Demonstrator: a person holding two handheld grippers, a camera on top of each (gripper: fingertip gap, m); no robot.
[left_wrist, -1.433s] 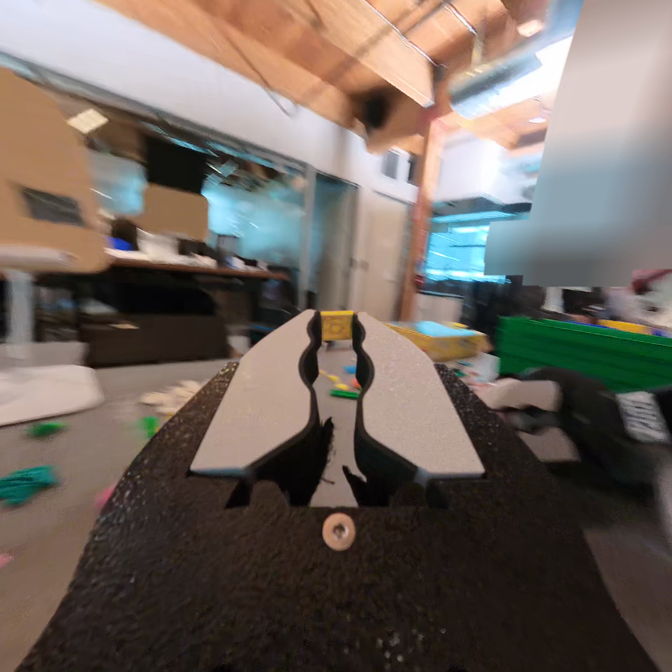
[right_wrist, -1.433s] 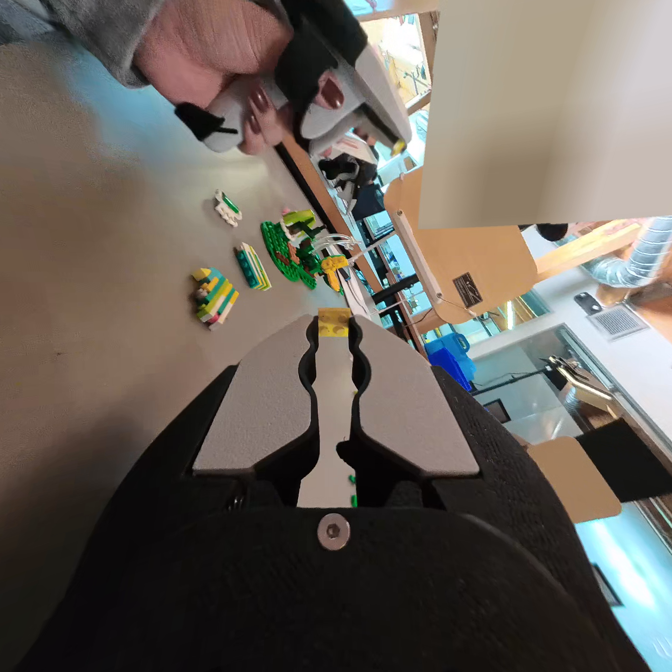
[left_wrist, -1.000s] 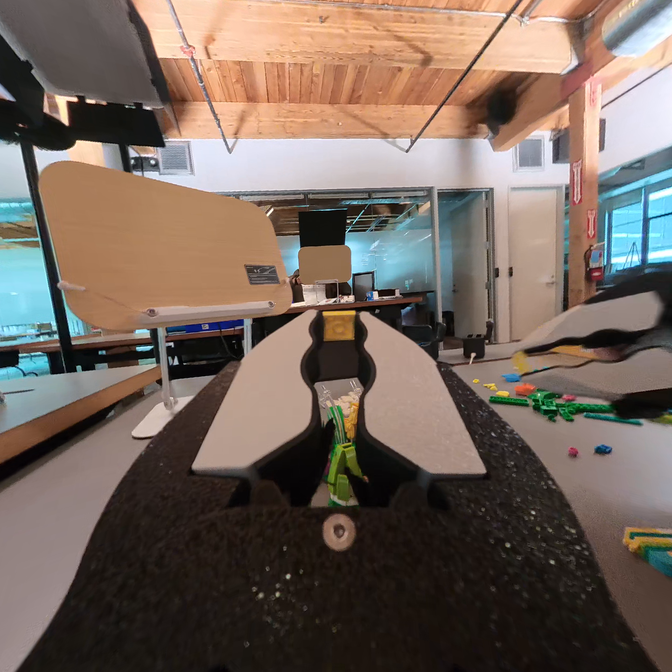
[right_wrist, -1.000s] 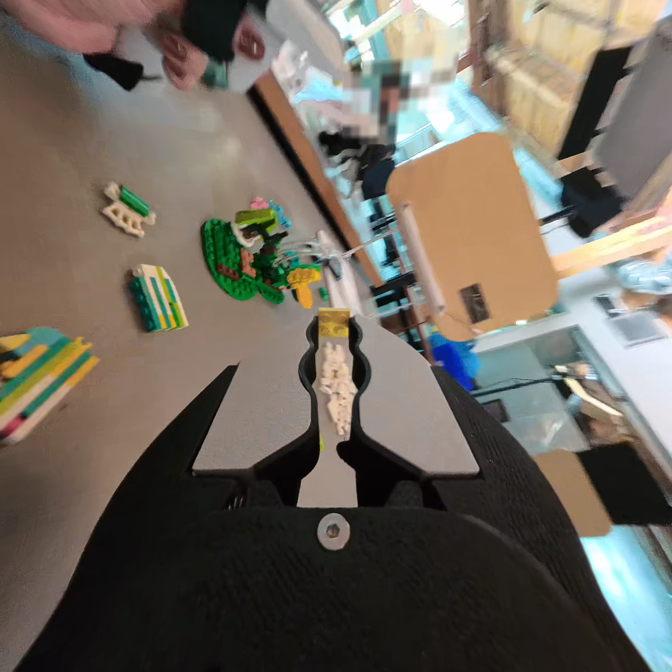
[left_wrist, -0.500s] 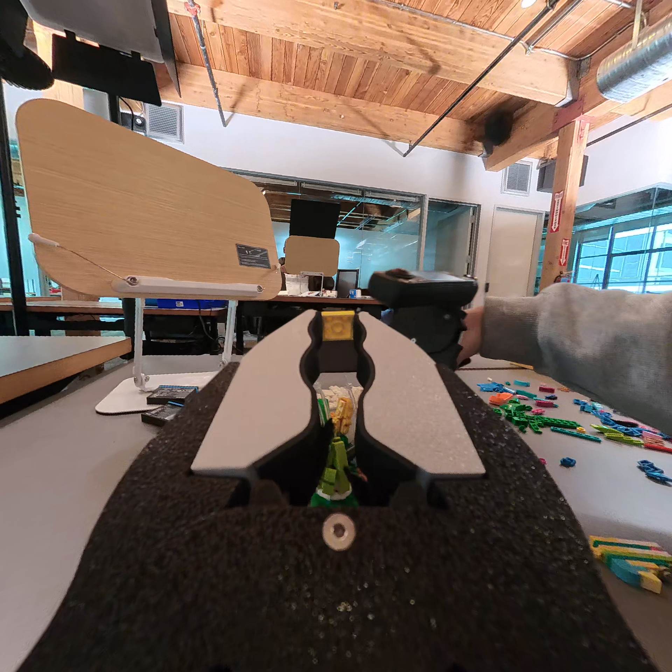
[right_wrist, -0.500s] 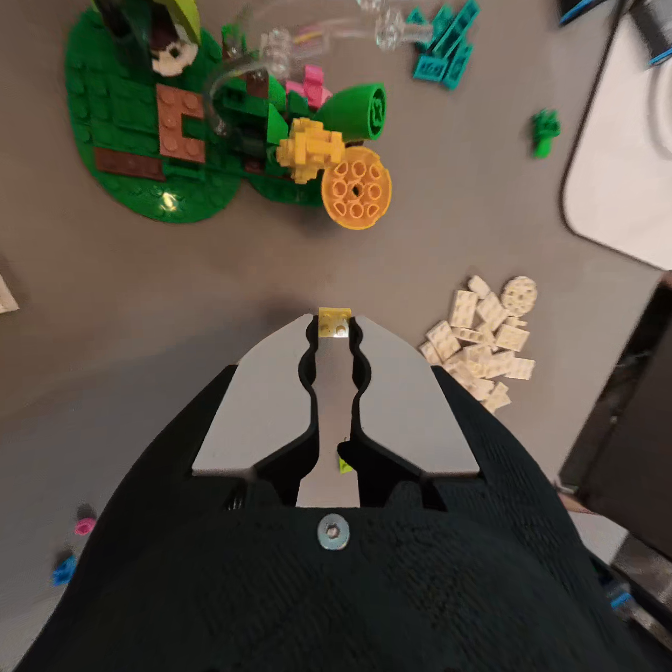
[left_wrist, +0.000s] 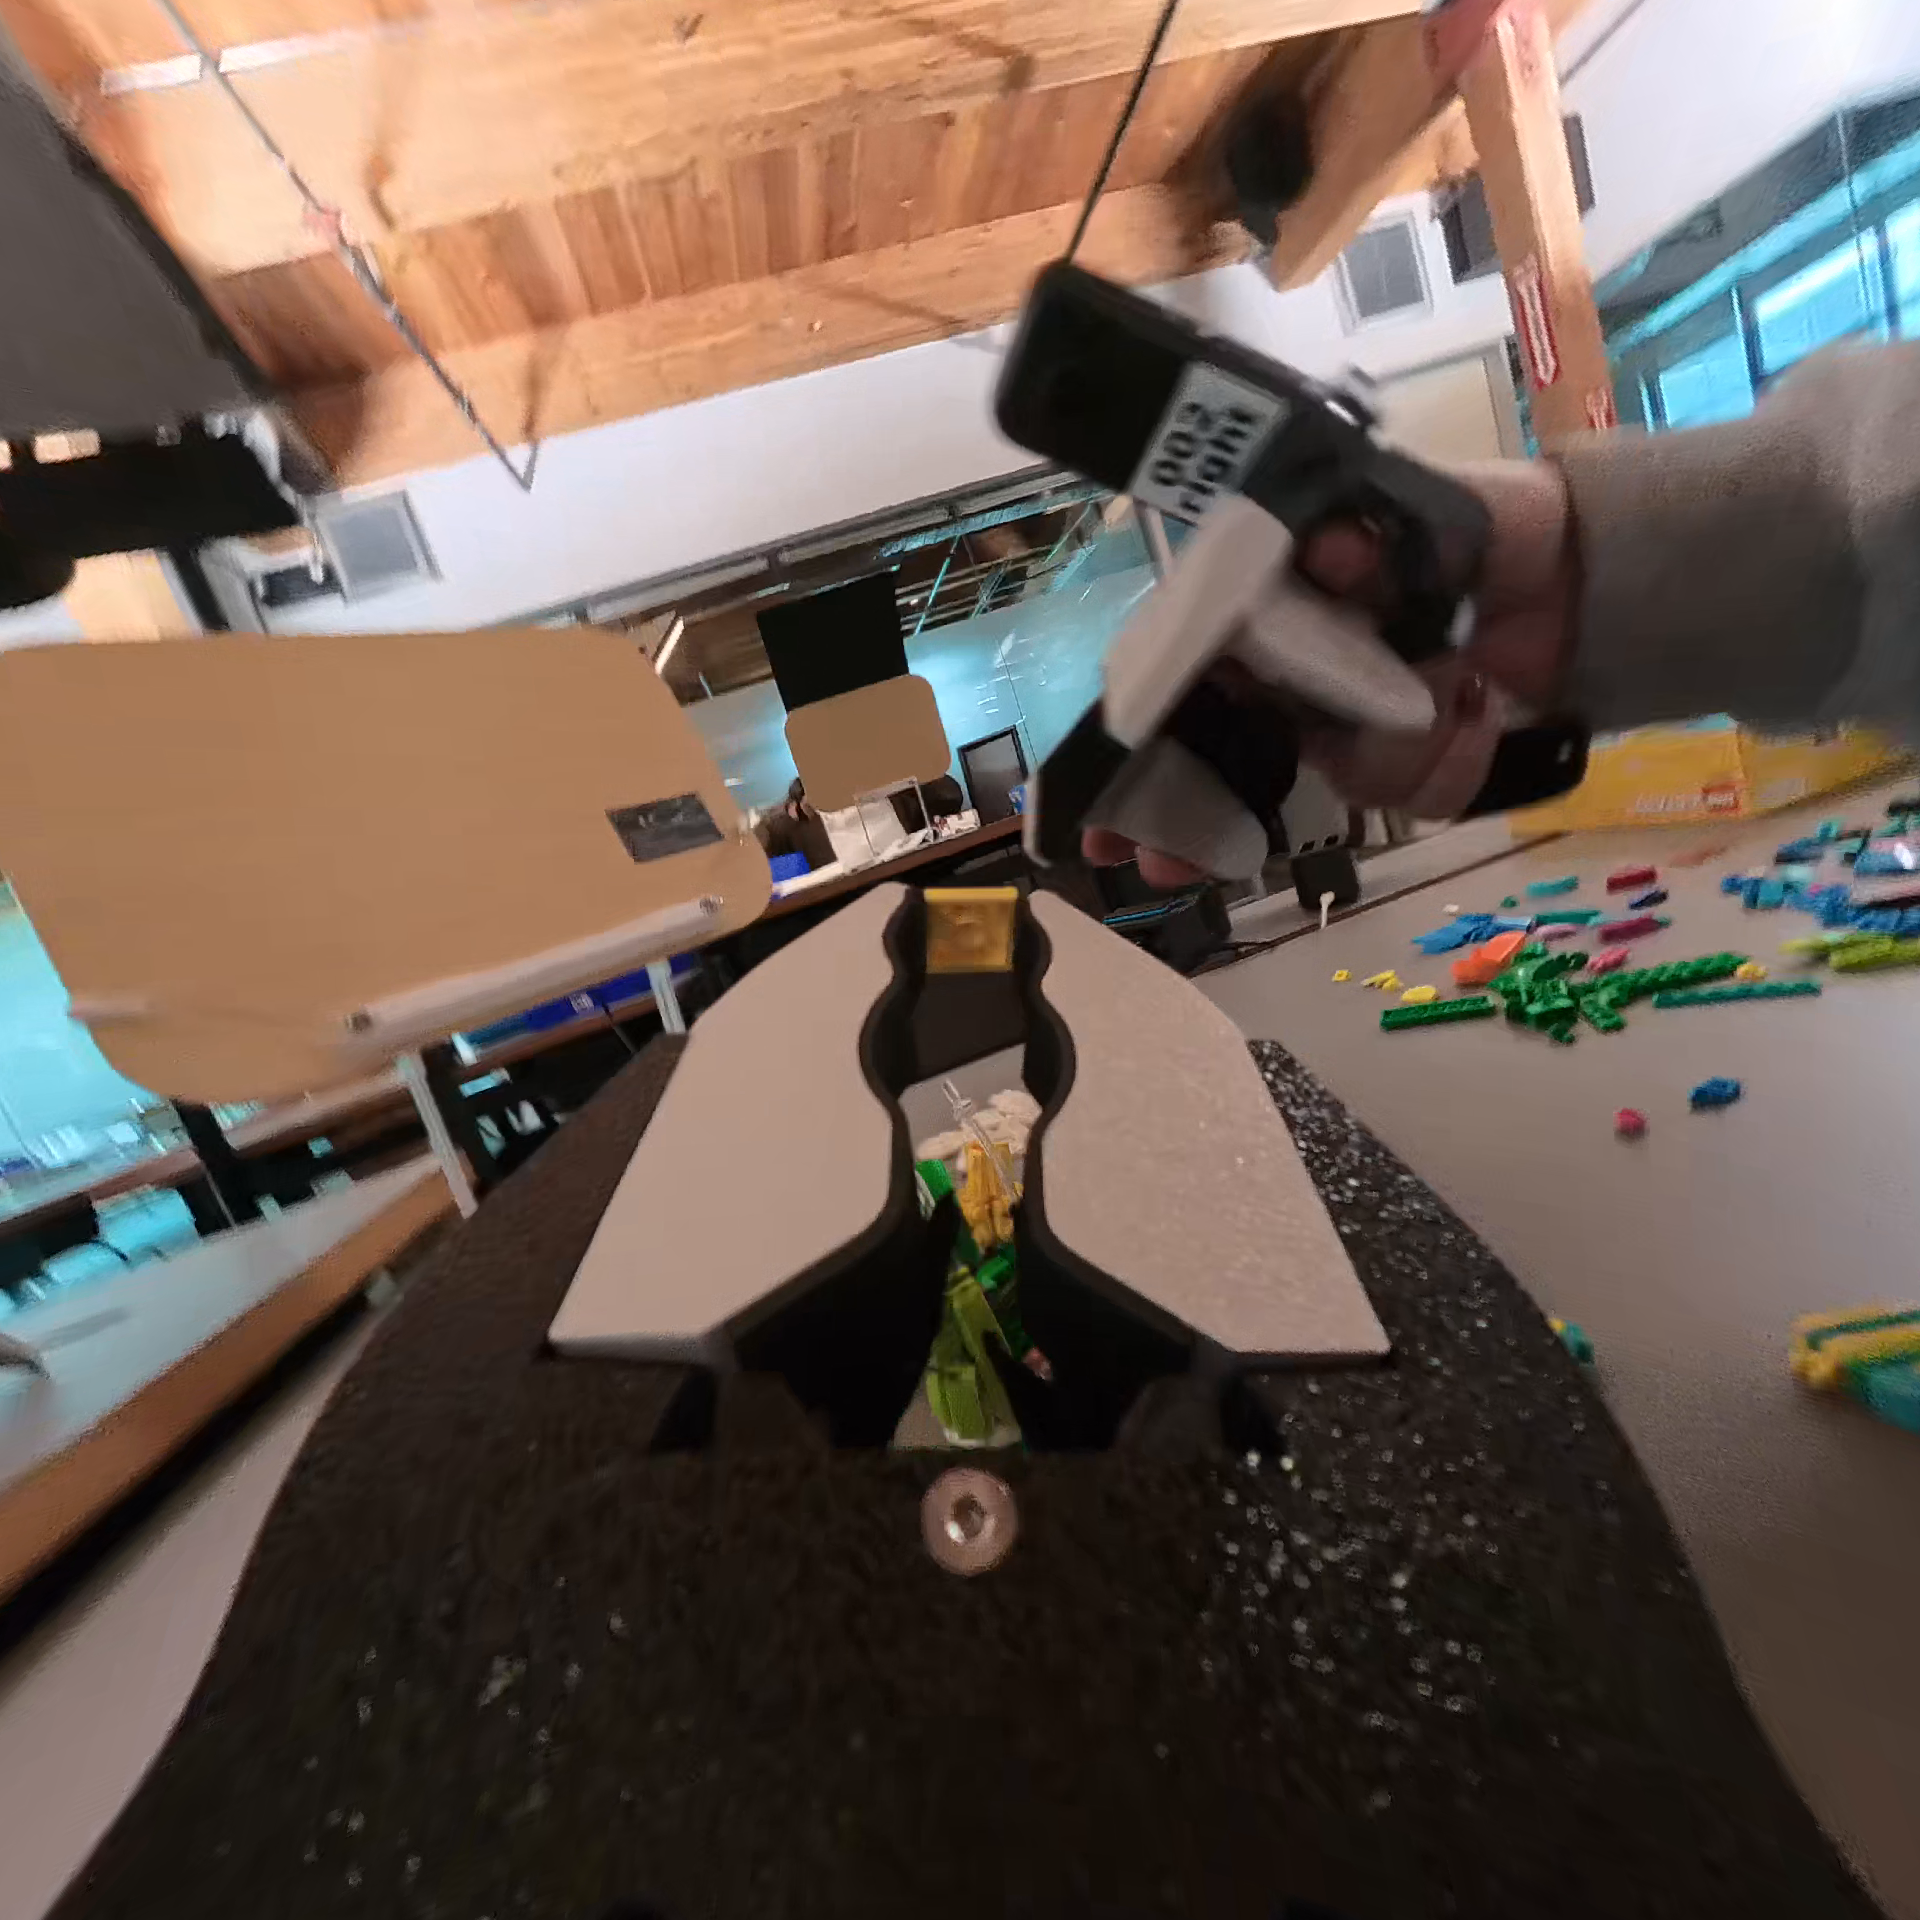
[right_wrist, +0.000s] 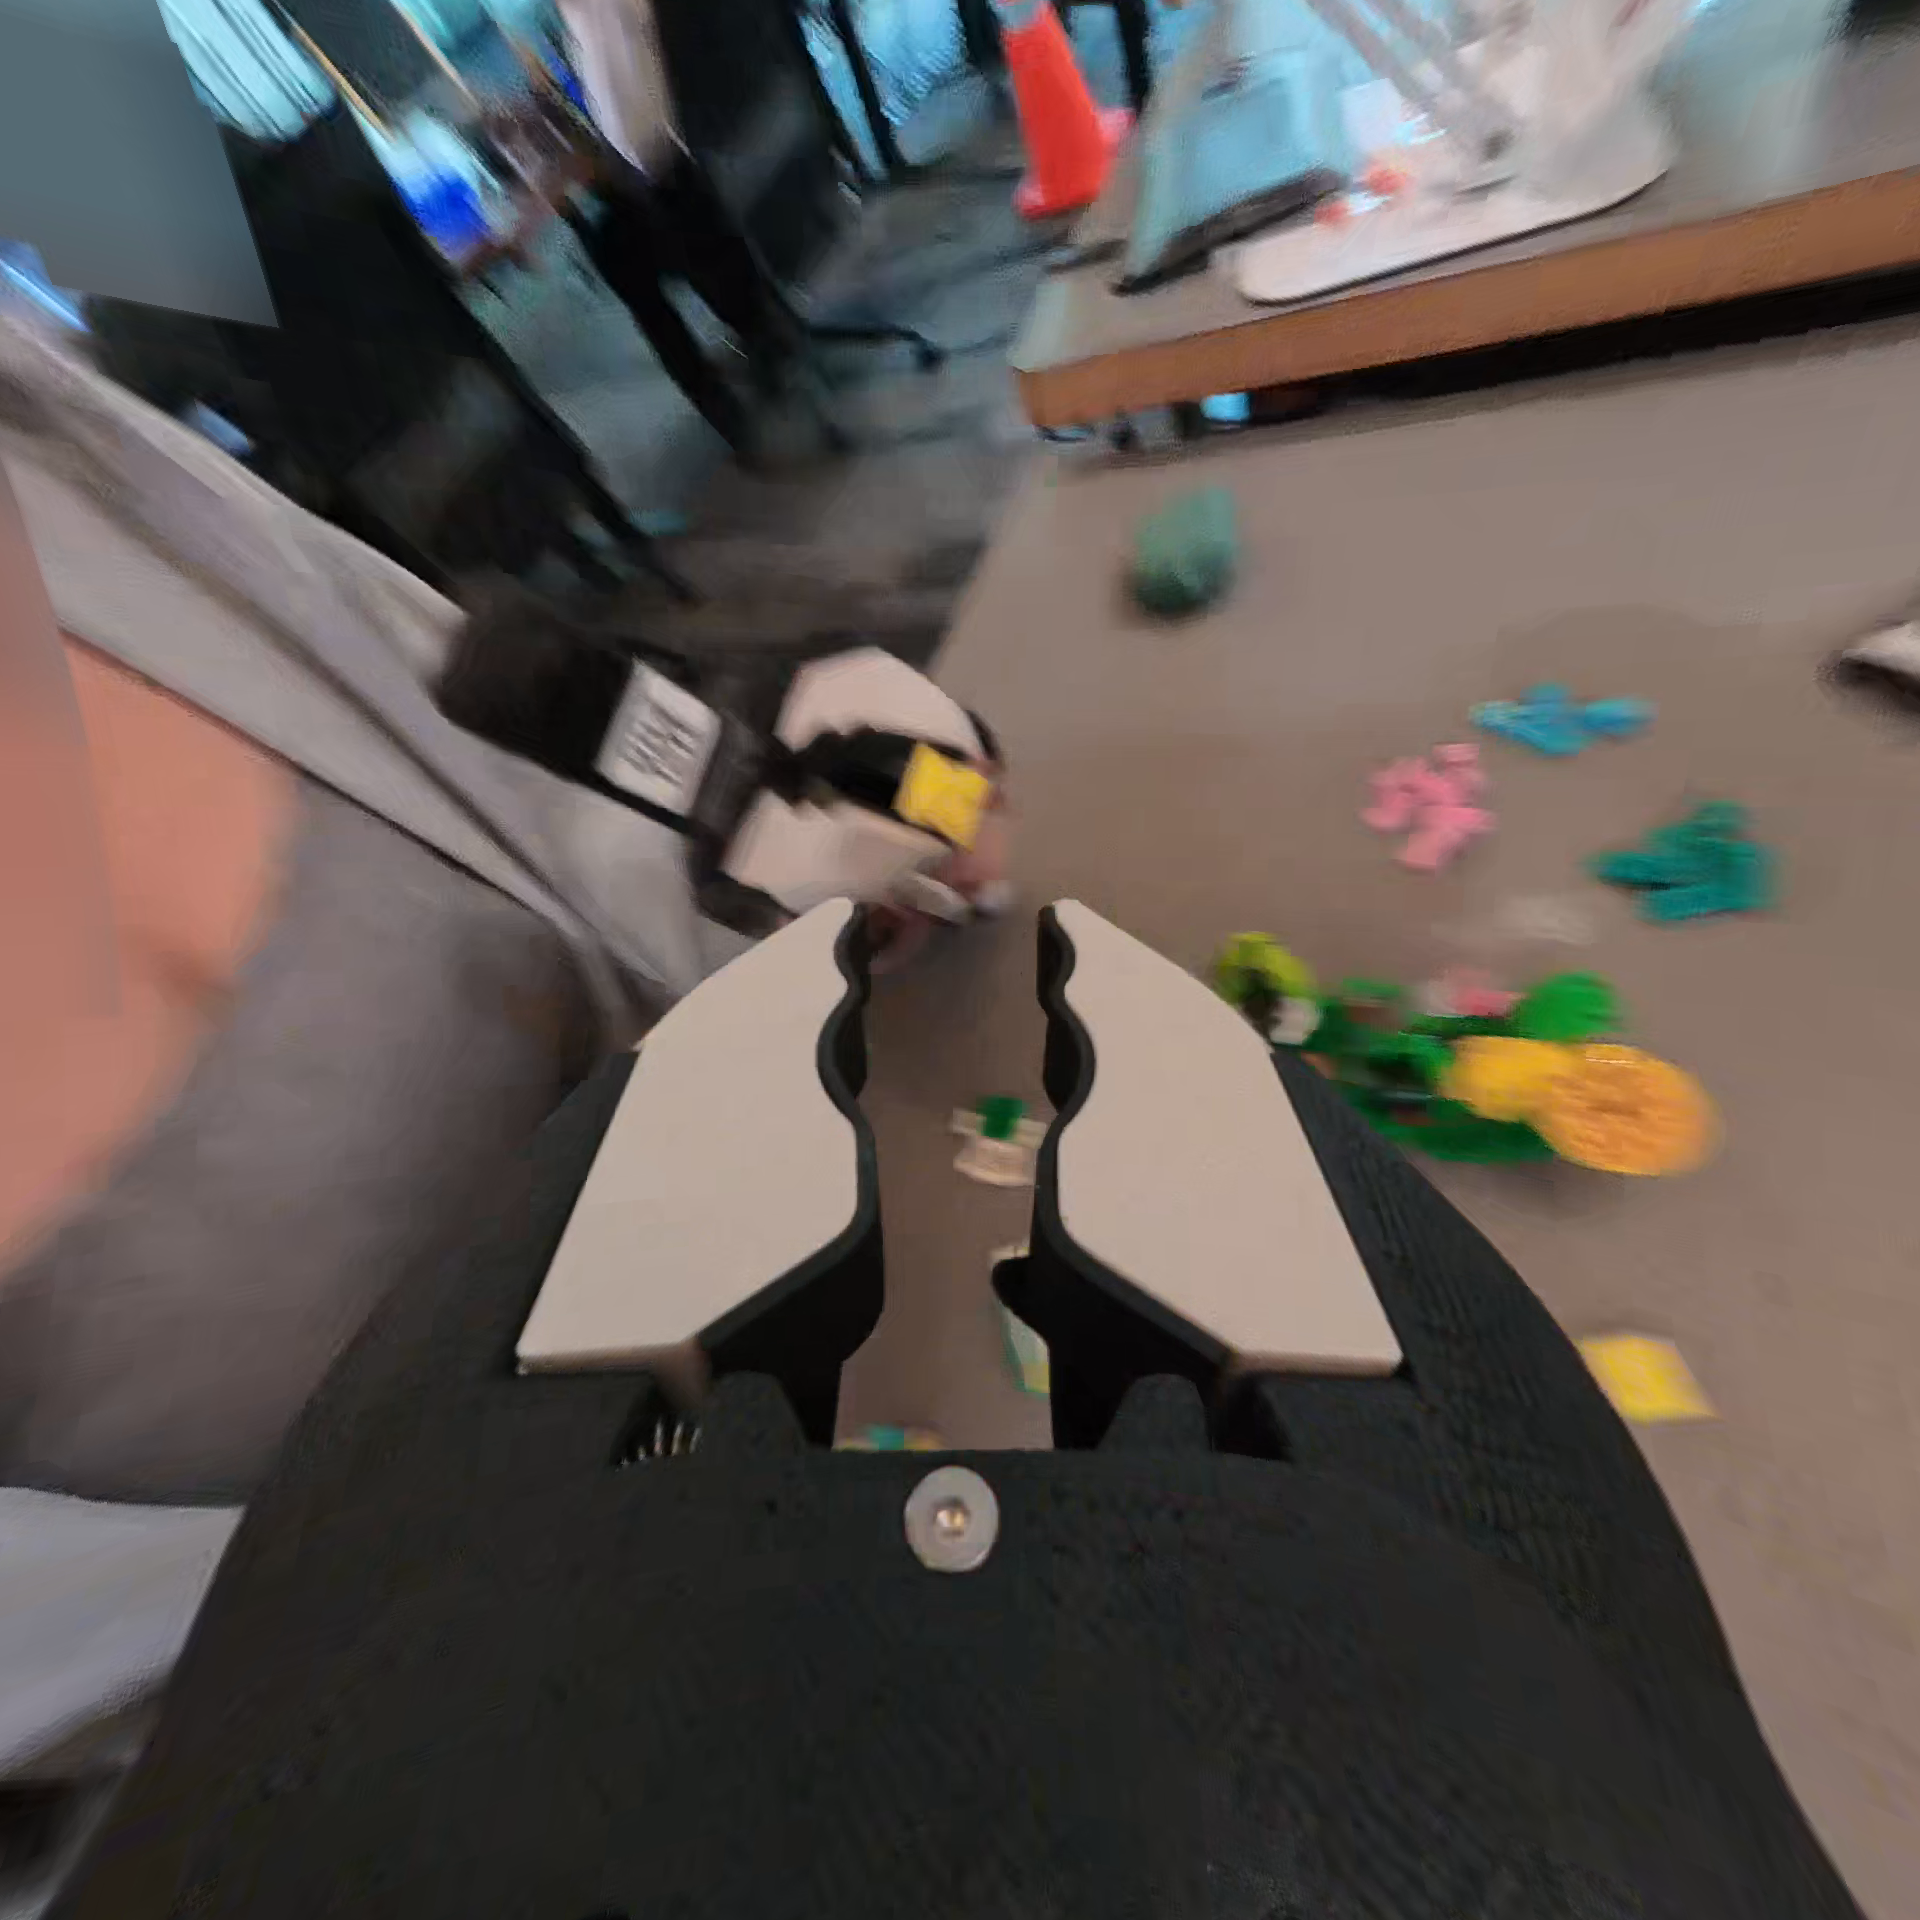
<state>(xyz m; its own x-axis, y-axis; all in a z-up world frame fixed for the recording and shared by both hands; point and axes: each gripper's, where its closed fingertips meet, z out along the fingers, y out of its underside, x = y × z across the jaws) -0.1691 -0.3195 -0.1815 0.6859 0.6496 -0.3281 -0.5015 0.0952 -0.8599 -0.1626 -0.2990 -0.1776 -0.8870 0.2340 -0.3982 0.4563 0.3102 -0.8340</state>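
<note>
Yellow plastic is seen at the tip of the left gripper (left_wrist: 968, 928): a small yellow plate (left_wrist: 968, 930) is pinched between its two grey fingers (left_wrist: 790, 1091), well above the grey worktop (left_wrist: 1662, 1226). From the right wrist view the same plate (right_wrist: 940, 798) is seen clamped at the tip of that gripper. The right gripper (right_wrist: 945, 914) is held with its jaws parted and nothing between them, only bare worktop (right_wrist: 1195, 748) being seen in the gap. A green brick model (right_wrist: 1455, 1081) with a round orange piece is found just to its right. Loose bricks (left_wrist: 1558, 977) are scattered farther off.
</note>
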